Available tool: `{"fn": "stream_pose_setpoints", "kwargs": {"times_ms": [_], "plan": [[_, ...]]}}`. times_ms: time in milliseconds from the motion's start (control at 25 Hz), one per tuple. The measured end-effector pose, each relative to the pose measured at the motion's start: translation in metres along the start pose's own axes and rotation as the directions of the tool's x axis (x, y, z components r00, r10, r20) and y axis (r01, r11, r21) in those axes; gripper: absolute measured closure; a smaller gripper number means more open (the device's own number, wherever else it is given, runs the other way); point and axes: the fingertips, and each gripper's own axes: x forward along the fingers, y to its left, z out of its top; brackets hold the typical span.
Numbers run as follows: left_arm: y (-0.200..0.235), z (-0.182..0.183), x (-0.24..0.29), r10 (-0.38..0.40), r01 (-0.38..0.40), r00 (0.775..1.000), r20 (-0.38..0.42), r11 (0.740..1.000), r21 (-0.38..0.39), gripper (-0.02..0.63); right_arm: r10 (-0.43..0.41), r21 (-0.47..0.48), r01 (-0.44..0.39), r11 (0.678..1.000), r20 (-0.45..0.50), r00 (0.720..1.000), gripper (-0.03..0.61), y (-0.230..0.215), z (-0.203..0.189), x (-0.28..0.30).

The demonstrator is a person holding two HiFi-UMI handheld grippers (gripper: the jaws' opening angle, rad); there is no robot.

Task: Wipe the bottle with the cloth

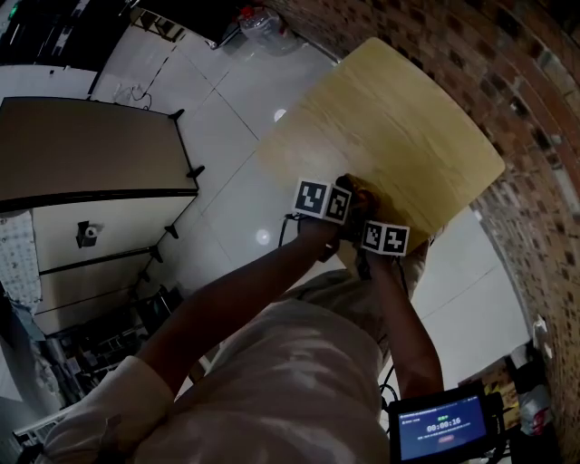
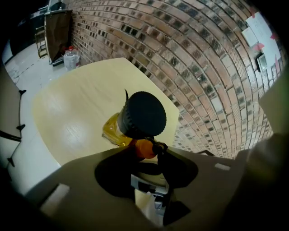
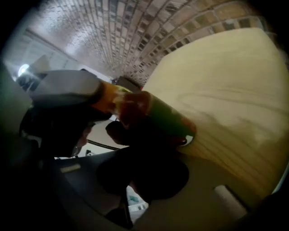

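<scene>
A bottle with a black ribbed cap [image 2: 142, 115] and an orange neck [image 2: 144, 147] sits in my left gripper [image 2: 149, 158], which is shut on it just below the neck. A yellow patch [image 2: 113, 131] shows behind the cap. In the right gripper view the bottle [image 3: 144, 110] lies tilted, orange, red and dark green. My right gripper [image 3: 144, 180] is shut on a dark cloth [image 3: 144, 169] pressed up under the bottle. In the head view both grippers, left [image 1: 337, 210] and right [image 1: 370, 231], meet over the table's near edge and hide the bottle.
The light wooden table [image 1: 390, 118] stands against a brick wall [image 1: 517, 82]. White tiled floor [image 1: 227, 100] lies to its left, with a clear water jug [image 1: 263, 27] at the far end. A dark panel [image 1: 91, 149] stands at left. A small screen [image 1: 439, 428] sits by my right side.
</scene>
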Motion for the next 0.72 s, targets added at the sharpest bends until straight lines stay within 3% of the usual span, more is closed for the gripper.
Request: {"fn": "stream_pose_setpoints", "kwargs": {"times_ms": [80,160,280,400,560,640,720], "plan": [[-0.002,-0.001,0.000,0.001,-0.001,1.000,-0.006,1.000,0.015,0.440,0.010,0.111,-0.005,0.994,-0.043,0.999,0.514,-0.014,-0.007,0.004],[-0.002,-0.002,0.000,0.003,-0.003,1.000,-0.015,0.999,0.032,0.442,0.073,0.189,-0.054,0.980,-0.094,0.993,0.515,-0.012,-0.013,0.002],[-0.002,-0.005,-0.002,0.008,-0.004,0.999,-0.050,0.996,0.085,0.442,0.179,0.191,-0.143,0.971,-0.181,0.967,0.515,-0.001,-0.024,-0.024],[-0.002,-0.010,-0.003,0.022,-0.001,0.994,-0.108,0.981,0.193,0.442,0.163,0.113,-0.143,0.983,-0.188,0.969,0.515,-0.010,-0.020,-0.069],[-0.002,-0.017,-0.004,0.064,0.009,0.981,-0.185,0.930,0.368,0.442,0.022,-0.067,-0.024,0.997,-0.033,0.999,0.515,-0.038,0.019,-0.123],[-0.002,-0.020,-0.003,0.068,0.025,0.976,-0.207,0.909,0.416,0.442,0.018,-0.188,-0.010,0.982,0.038,0.999,0.515,-0.032,0.040,-0.135],[-0.003,-0.021,-0.004,0.059,0.051,0.972,-0.229,0.892,0.448,0.442,0.075,-0.315,-0.049,0.948,0.070,0.995,0.515,-0.010,0.055,-0.133]]}}
